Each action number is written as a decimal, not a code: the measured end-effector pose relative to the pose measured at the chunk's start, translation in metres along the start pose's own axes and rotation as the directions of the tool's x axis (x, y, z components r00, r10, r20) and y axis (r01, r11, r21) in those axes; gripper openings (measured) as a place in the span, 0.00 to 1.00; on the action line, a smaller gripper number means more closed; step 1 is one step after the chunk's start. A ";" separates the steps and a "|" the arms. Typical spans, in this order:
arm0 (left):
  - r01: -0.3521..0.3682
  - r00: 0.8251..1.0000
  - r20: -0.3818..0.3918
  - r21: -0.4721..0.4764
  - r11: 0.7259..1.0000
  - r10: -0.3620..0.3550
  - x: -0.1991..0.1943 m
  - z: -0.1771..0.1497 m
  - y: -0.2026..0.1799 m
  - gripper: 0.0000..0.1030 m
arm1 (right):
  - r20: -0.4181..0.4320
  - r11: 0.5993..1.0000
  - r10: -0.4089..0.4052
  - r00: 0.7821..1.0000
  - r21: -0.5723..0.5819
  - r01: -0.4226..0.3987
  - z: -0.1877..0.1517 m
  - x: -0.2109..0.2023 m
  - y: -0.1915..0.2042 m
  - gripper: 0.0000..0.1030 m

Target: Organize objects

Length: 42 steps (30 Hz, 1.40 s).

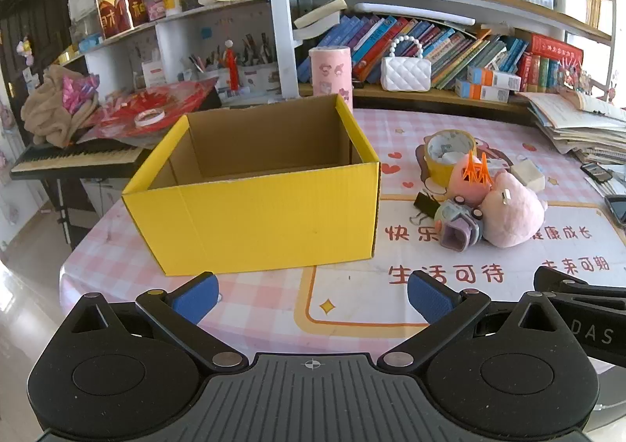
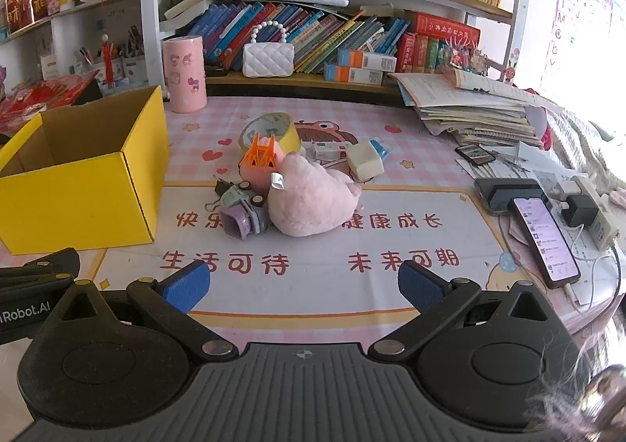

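Observation:
An empty yellow cardboard box point(image 1: 254, 215) point(image 2: 78, 203) stands open on the left of the table. To its right lies a small heap: a pink plush toy point(image 2: 313, 203) point(image 1: 512, 211), a purple and green toy camera point(image 2: 242, 219) point(image 1: 459, 226), an orange clip point(image 2: 260, 156) point(image 1: 477, 174), a black binder clip point(image 1: 426, 203), a yellow tape roll point(image 2: 270, 130) point(image 1: 450, 152) and a white block point(image 2: 366, 164) point(image 1: 528, 175). My left gripper point(image 1: 313, 295) is open in front of the box, holding nothing. My right gripper point(image 2: 303, 281) is open in front of the heap, also with nothing between its fingers.
A pink cylinder point(image 2: 184, 74) stands behind the box. Phones point(image 2: 545, 238) and a charger lie at the right edge, with stacked papers point(image 2: 473, 109) behind. Bookshelves point(image 2: 332, 38) line the back. A keyboard point(image 1: 78, 160) sits left of the table point(image 1: 344, 305).

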<state>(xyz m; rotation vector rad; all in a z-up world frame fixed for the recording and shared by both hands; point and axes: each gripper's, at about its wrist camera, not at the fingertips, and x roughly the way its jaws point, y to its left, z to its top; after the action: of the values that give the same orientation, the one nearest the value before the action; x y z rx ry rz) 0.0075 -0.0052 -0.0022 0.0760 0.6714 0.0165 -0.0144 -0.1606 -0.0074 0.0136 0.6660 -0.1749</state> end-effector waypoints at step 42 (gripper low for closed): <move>0.009 1.000 -0.022 -0.004 1.000 -0.009 0.015 0.002 0.002 1.00 | -0.011 1.000 -0.002 1.000 -0.001 0.002 0.004 0.013 0.005 1.00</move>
<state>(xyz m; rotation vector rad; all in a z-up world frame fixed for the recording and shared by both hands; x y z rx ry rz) 0.0204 -0.0026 -0.0103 0.0695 0.6941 0.0095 -0.0010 -0.1581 -0.0125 0.0132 0.6769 -0.1770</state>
